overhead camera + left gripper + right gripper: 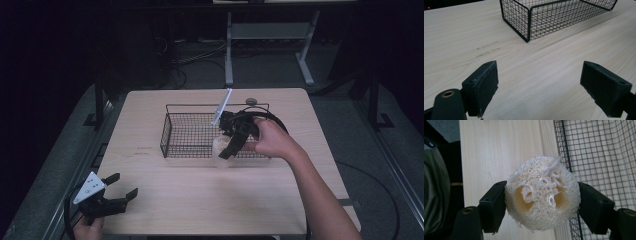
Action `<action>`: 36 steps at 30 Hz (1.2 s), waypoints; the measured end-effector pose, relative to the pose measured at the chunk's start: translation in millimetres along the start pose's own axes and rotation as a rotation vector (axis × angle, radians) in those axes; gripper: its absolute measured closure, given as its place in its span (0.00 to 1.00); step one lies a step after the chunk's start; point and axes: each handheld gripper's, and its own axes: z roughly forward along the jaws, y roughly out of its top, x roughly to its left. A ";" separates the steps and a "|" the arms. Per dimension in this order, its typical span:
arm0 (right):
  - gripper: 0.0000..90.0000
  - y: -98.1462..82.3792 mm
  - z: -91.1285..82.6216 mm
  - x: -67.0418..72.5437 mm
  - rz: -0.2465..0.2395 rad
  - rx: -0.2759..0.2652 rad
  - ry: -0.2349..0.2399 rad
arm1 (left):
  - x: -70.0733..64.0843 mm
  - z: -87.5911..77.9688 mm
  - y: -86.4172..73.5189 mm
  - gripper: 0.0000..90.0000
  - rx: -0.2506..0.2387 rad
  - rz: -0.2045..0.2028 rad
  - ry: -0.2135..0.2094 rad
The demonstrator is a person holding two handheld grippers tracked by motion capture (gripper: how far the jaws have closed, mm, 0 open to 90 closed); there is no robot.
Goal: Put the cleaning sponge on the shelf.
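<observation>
A pale round loofah sponge is squeezed between the two black jaws of my right gripper. In the high view the right gripper hangs over the front right wall of a black wire basket, with the loofah a pale blob at its tip. My left gripper rests near the table's front left corner, jaws spread wide with nothing between them. The left gripper view shows its jaws apart above bare wood, the gripper pointing toward the basket's corner.
The basket mesh runs along the right of the right gripper view, table wood beside it. A light flat strip leans on the basket's back rim. A small round disc lies behind the basket. Table legs and cables stand beyond.
</observation>
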 end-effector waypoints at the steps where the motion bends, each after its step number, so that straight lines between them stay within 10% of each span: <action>1: 0.31 0.6 -0.6 -0.8 0.001 0.002 -0.003 | 0.1 0.0 0.0 0.16 0.000 0.000 0.001; 36: 0.31 7.2 -12.8 -46.1 0.088 -0.004 -0.013 | -0.1 0.2 0.5 0.16 -0.004 0.000 -0.003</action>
